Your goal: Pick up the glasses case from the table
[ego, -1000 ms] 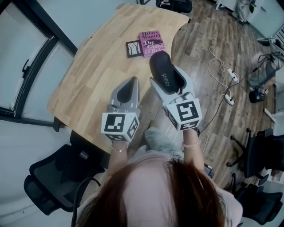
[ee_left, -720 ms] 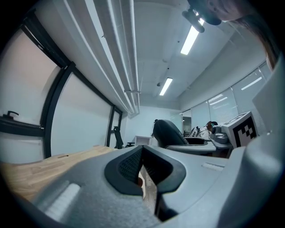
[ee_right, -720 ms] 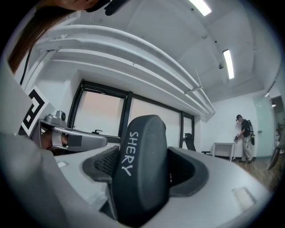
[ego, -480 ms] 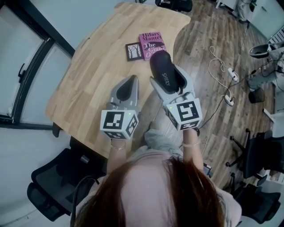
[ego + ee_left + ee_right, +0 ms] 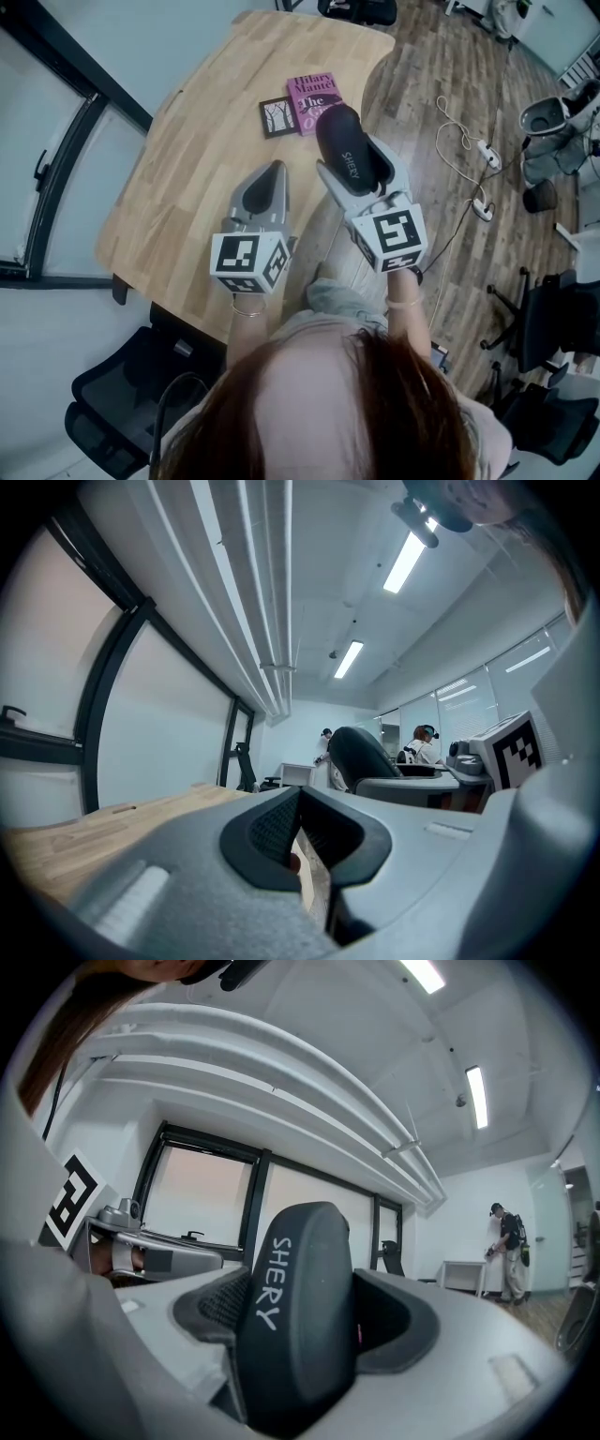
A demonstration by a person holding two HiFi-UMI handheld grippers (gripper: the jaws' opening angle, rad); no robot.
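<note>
Right claw (image 5: 356, 169) clamped on a black glasses case (image 5: 342, 141) (lettered SHERY), held up clear of the tabletop (image 5: 197, 150). Left claw (image 5: 271, 178), just to its left, is closed and empty.

White "SHERY" along the black glasses case (image 5: 349, 155), read again in the right gripper view, "Hilary Mantel" and "The" on the pink book (image 5: 307, 92) lying on the bench (image 5: 202, 150), remaining title covered

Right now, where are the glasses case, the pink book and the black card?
glasses case (image 5: 349, 161): head view, lettered top side.
pink book (image 5: 307, 94): head view, front cover.
black card (image 5: 278, 117): head view, its middle.
</note>
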